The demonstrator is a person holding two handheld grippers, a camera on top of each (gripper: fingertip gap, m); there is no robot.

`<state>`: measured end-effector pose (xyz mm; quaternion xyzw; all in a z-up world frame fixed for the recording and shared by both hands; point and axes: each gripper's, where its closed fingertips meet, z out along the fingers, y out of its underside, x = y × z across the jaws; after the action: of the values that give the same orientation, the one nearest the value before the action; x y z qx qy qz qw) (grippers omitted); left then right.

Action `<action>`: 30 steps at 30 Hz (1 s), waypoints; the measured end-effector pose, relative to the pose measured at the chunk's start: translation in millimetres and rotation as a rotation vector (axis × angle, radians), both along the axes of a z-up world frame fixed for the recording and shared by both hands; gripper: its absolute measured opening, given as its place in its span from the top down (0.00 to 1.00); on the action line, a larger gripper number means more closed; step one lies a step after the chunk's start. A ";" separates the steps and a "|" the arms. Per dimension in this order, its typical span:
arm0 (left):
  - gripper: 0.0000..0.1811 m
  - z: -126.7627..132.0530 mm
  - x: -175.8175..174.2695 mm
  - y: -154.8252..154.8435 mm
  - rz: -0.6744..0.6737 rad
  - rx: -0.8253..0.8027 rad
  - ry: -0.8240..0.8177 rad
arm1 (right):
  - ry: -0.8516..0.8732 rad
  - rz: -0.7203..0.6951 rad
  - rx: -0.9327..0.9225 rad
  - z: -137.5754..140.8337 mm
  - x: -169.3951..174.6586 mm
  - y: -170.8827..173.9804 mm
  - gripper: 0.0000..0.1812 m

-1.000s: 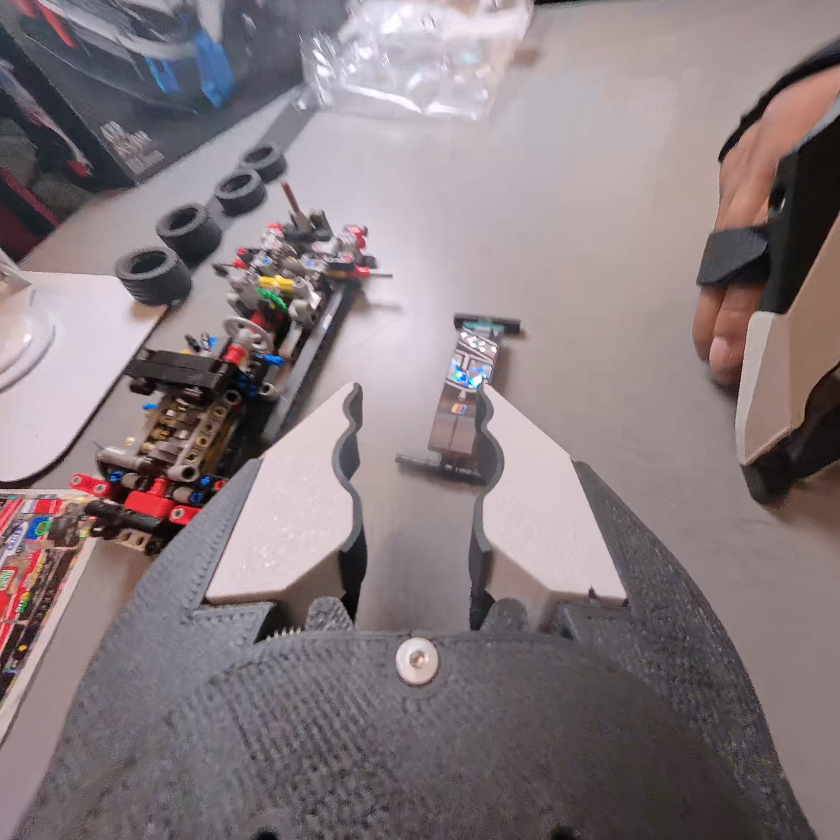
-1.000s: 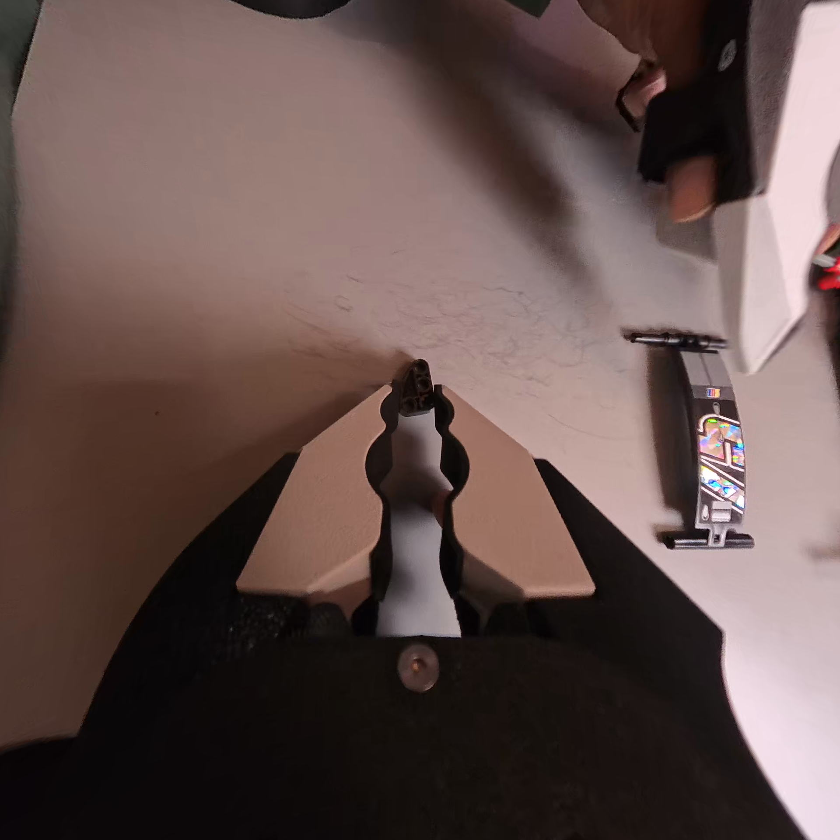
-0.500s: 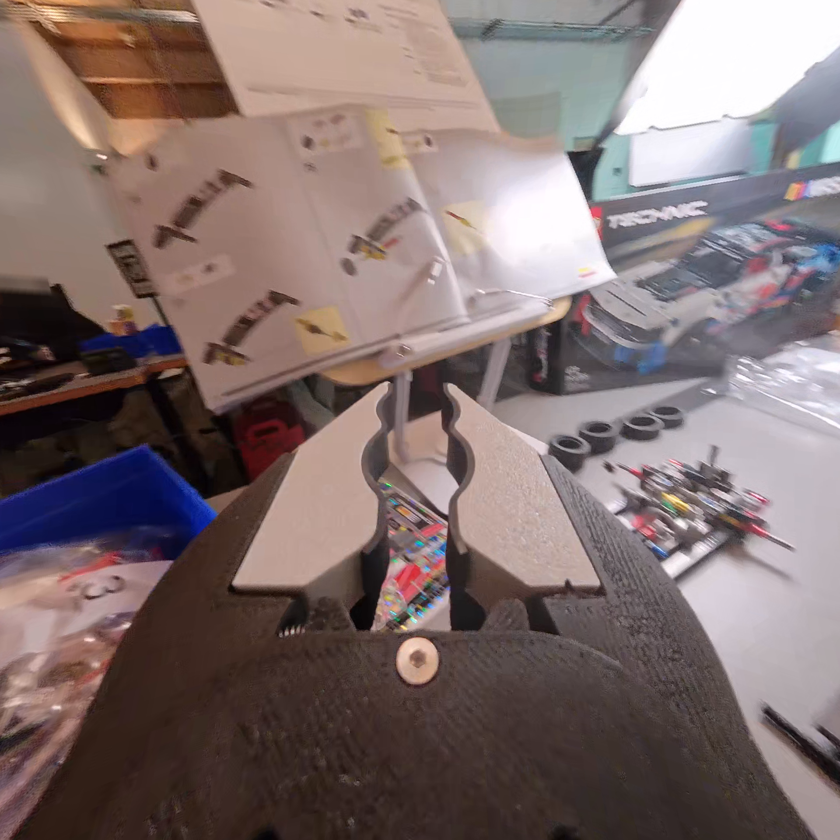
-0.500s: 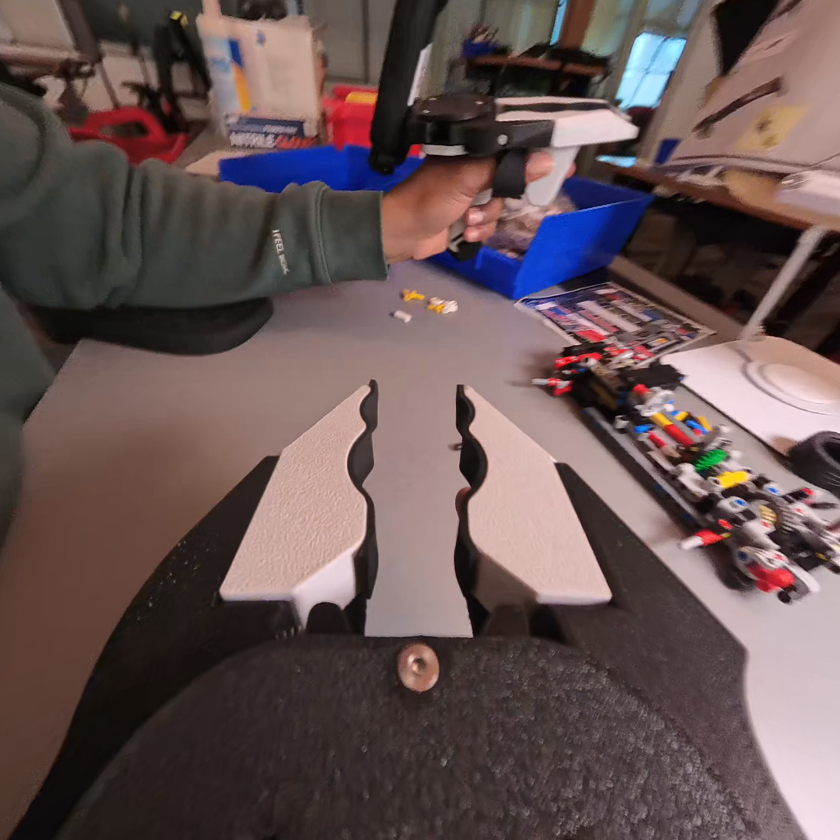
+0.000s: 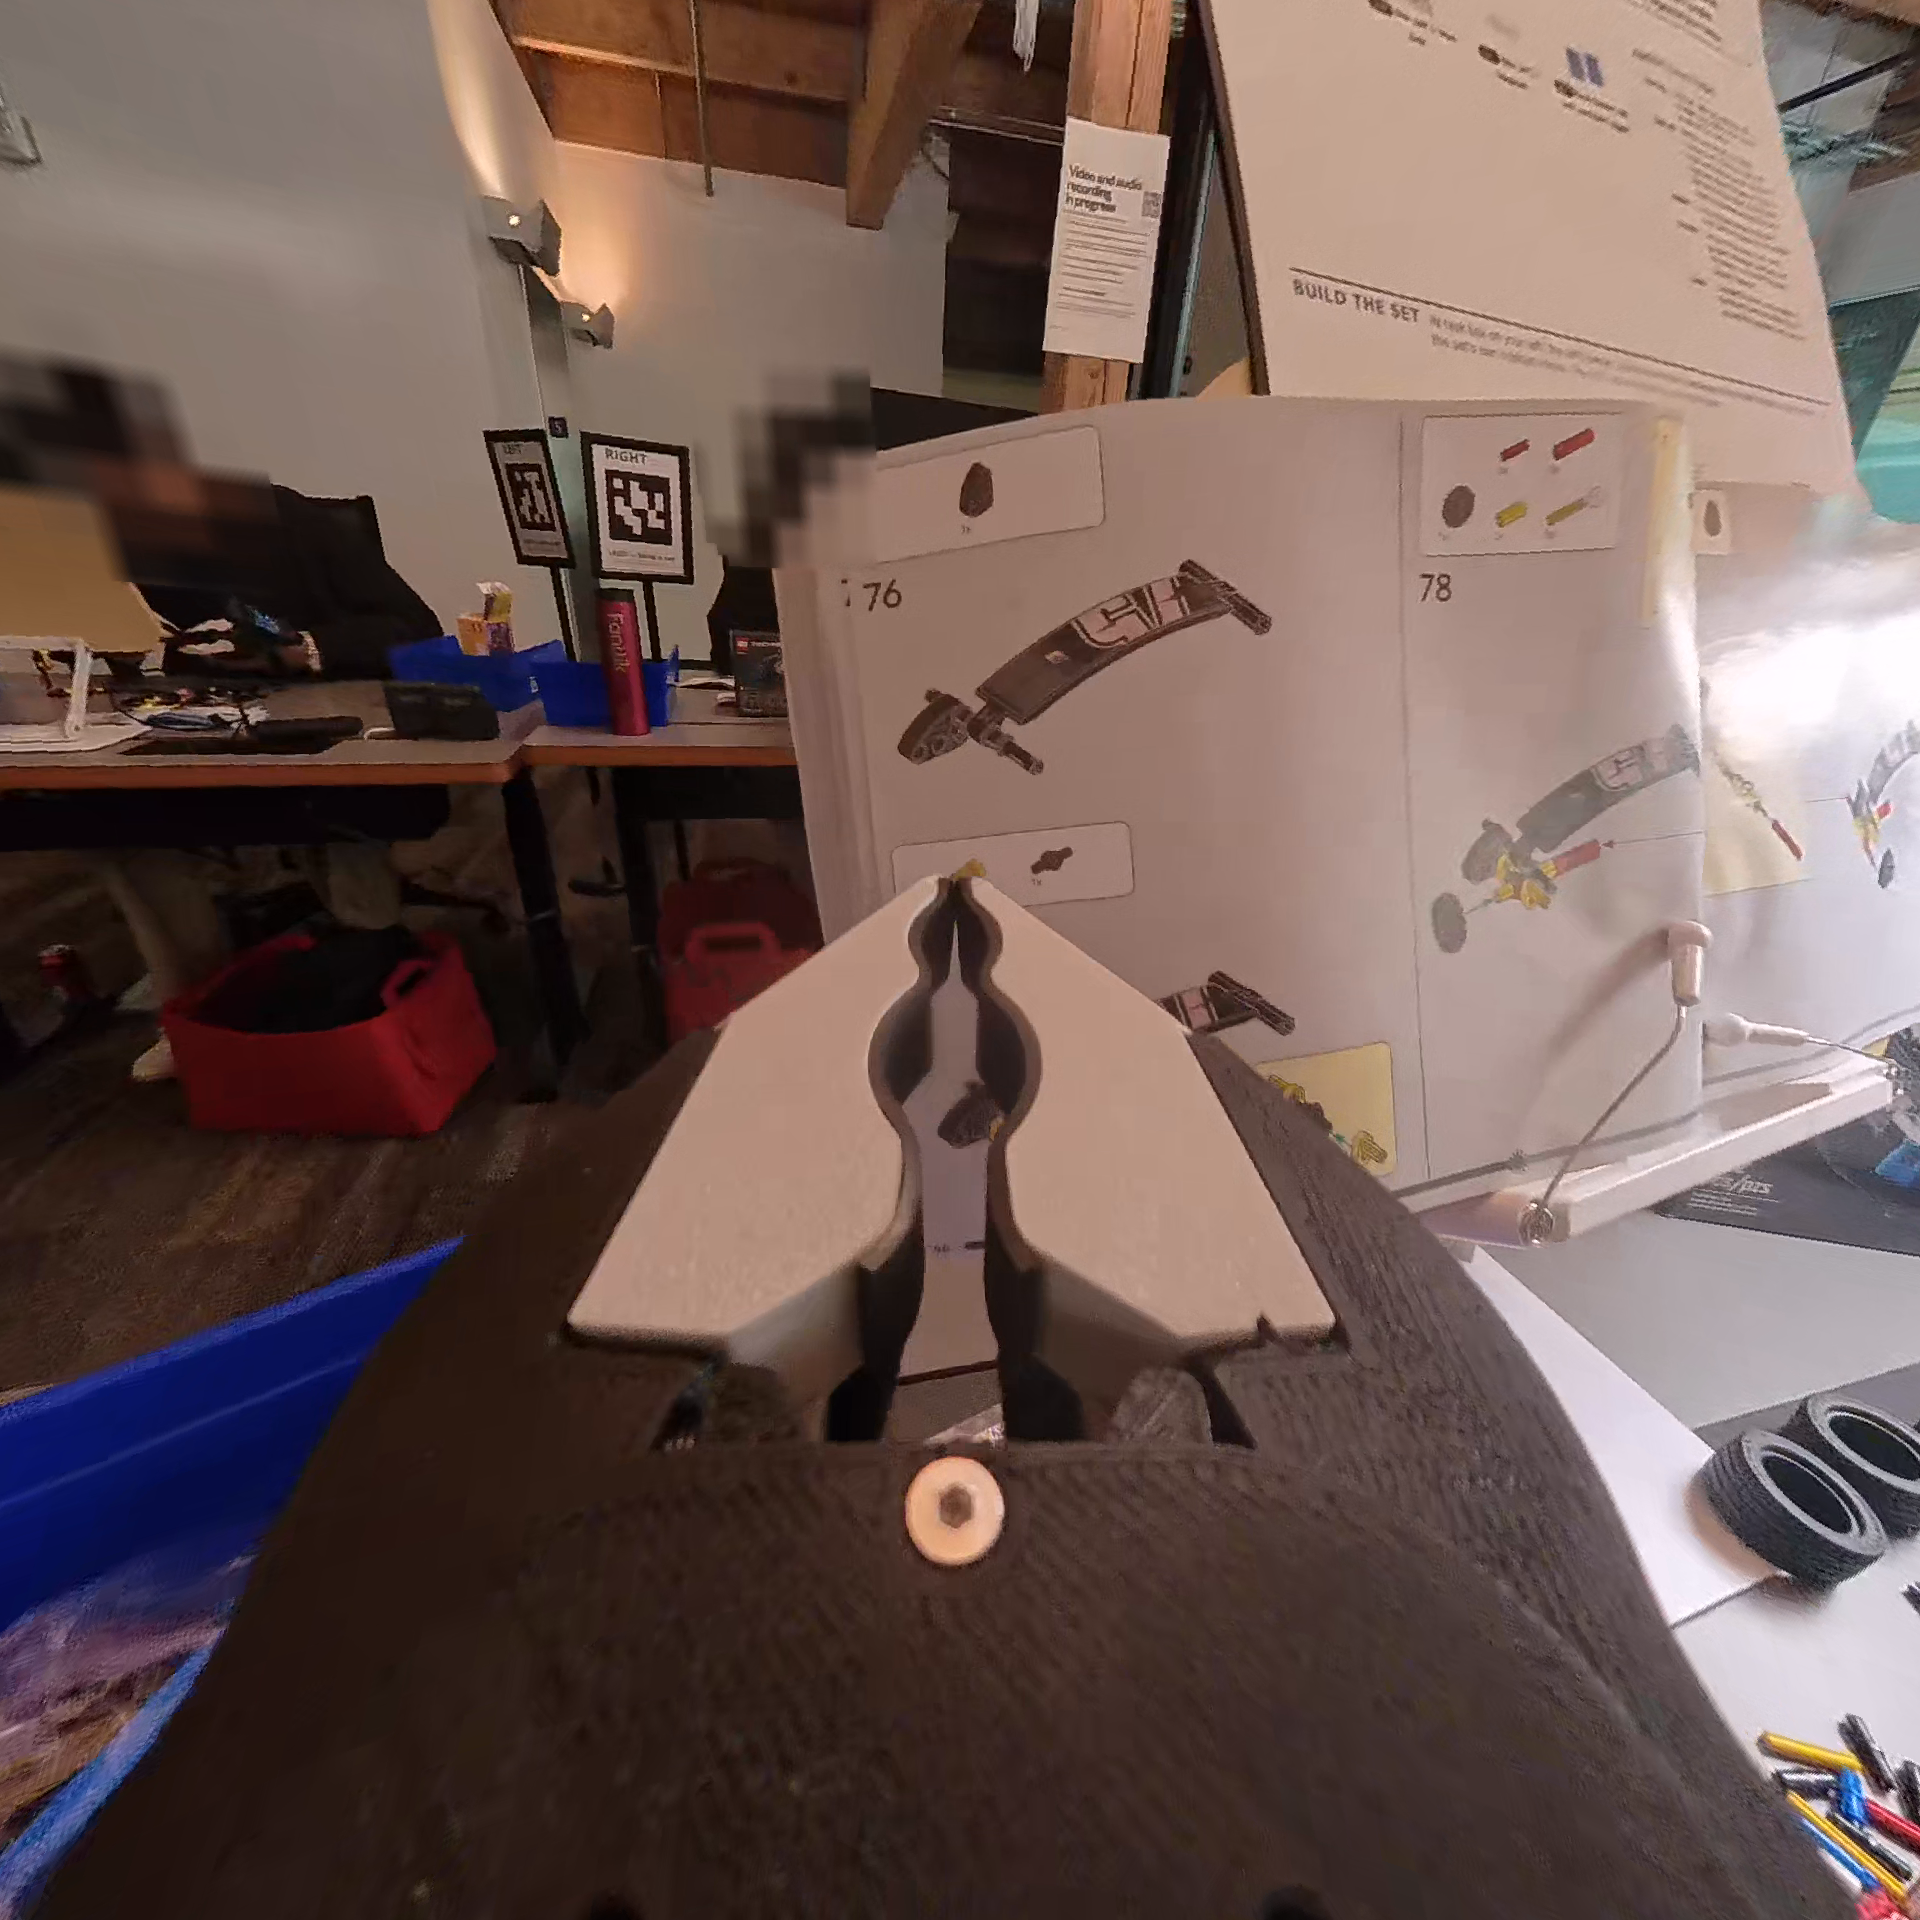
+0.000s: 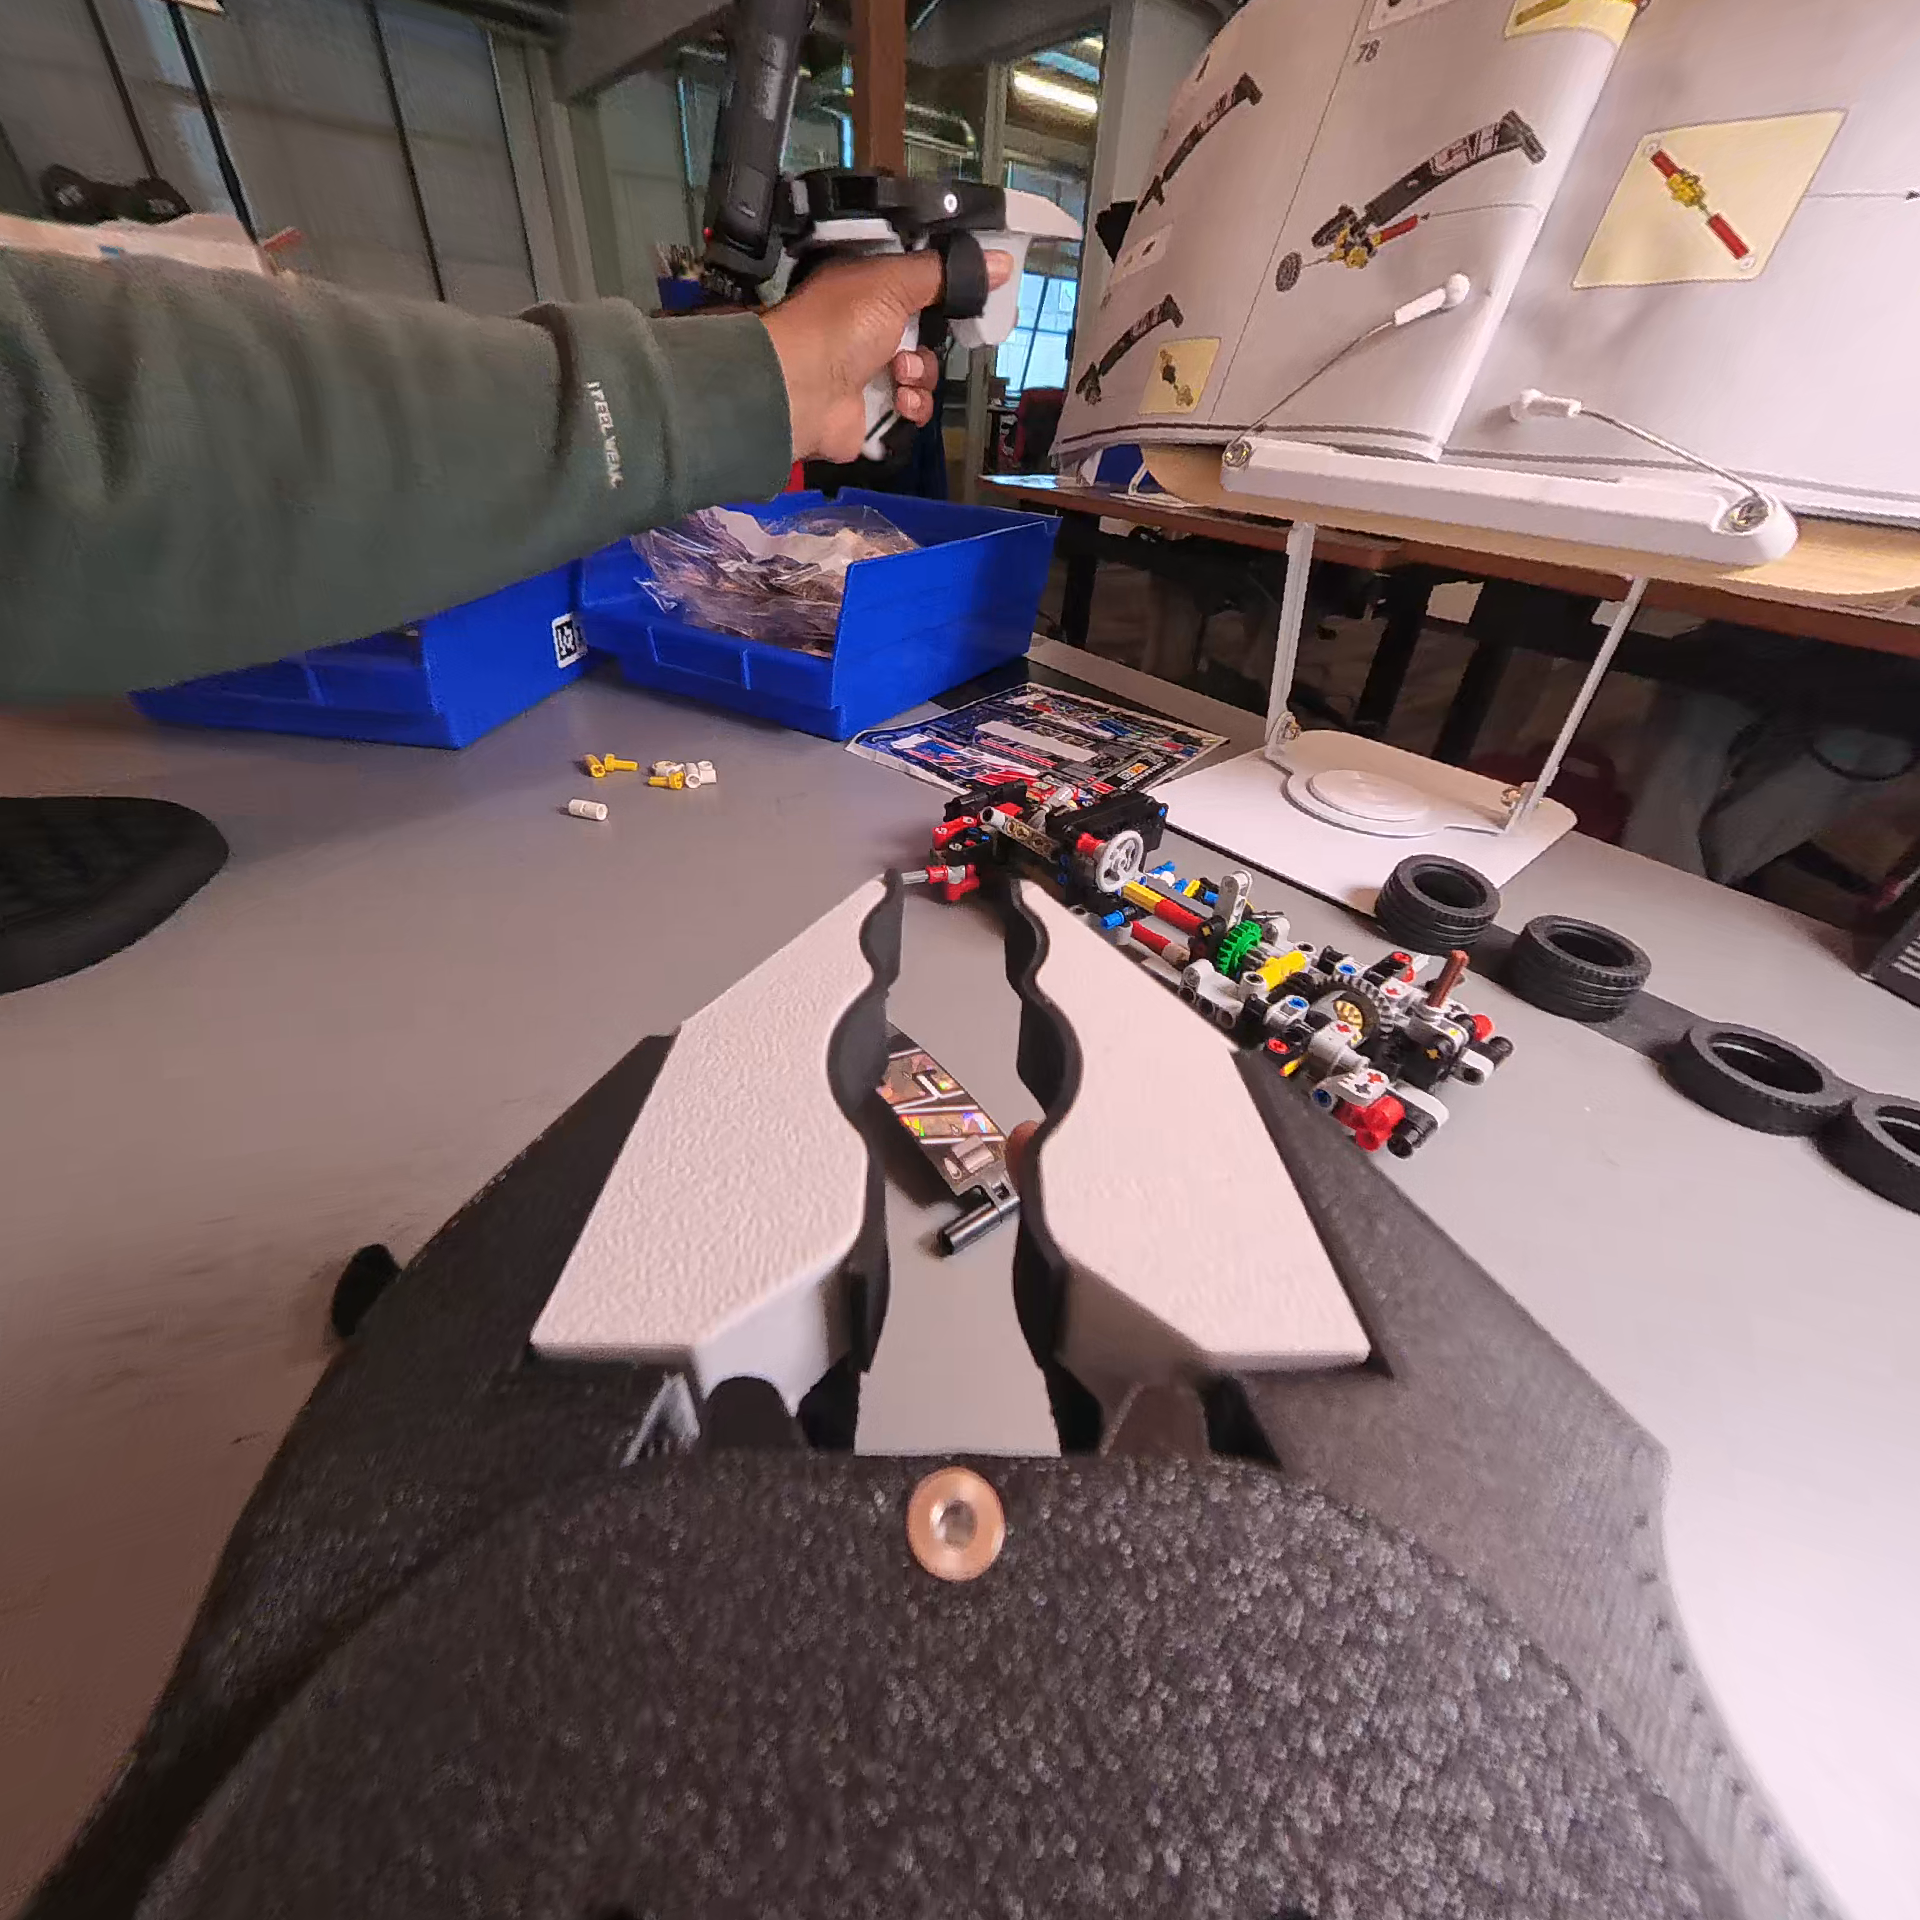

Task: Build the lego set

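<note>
We see the left gripper (image 5: 961,885) raised, its fingertips pinched together on a tiny yellow piece (image 5: 968,871), facing the open instruction booklet (image 5: 1247,727) on its stand. Printed pages and marker signs carry writing, which we skip. In the right wrist view: blue bins (image 6: 821,623), small loose pegs (image 6: 649,774), sticker sheet (image 6: 1039,738), right gripper (image 6: 951,899) parted wide with nothing held, over the curved foil-stickered panel (image 6: 940,1122) on the grey table (image 6: 416,987), then the lego chassis (image 6: 1226,951), black tyres (image 6: 1579,966).
</note>
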<state>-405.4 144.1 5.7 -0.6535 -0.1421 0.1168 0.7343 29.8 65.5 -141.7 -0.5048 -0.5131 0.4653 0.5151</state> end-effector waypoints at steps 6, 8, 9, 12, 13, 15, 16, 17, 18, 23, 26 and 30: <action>1.00 -10.6 -7.7 17.8 -0.032 -0.028 -0.026 | -0.027 0.003 0.002 -8.6 -3.7 1.5 0.92; 1.00 -12.0 -8.1 20.3 -0.030 -0.035 -0.018 | -0.028 0.005 -0.008 -9.5 -3.6 2.5 0.92; 1.00 -12.6 -8.1 21.3 -0.031 -0.039 -0.017 | -0.028 0.006 -0.014 -10.0 -3.6 2.8 0.93; 1.00 -13.7 -6.0 24.6 -0.037 -0.059 0.001 | -0.043 0.017 -0.029 -13.7 -4.1 2.6 0.93; 1.00 -13.6 -4.3 25.4 -0.040 -0.063 0.008 | -0.041 0.018 -0.029 -13.4 -4.1 2.5 0.93; 1.00 -12.1 0.9 26.9 -0.051 -0.060 0.018 | -0.044 0.022 -0.029 -13.8 -4.2 2.1 0.93; 1.00 -11.5 4.4 28.1 -0.061 -0.057 0.022 | -0.045 0.022 -0.029 -13.9 -4.2 1.8 0.93; 1.00 -11.2 7.5 29.3 -0.068 -0.059 0.028 | -0.043 0.021 -0.027 -13.7 -4.1 1.8 0.93; 1.00 -11.1 9.8 30.3 -0.070 -0.063 0.034 | -0.042 0.019 -0.026 -13.4 -3.9 1.9 0.93; 1.00 -8.6 16.2 31.3 -0.080 -0.074 0.051 | -0.041 0.015 -0.021 -13.0 -2.9 1.9 0.94; 1.00 -8.5 19.2 28.9 -0.086 -0.084 0.059 | -0.047 0.015 -0.022 -14.1 -3.4 1.8 0.93; 1.00 -5.3 33.6 21.8 -0.118 -0.091 0.086 | -0.045 0.011 -0.024 -13.9 -3.0 2.4 0.94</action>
<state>-371.8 165.8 0.4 -0.6878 -0.0662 0.1079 0.7148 26.8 67.9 -155.6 -0.5187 -0.5216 0.4629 0.4946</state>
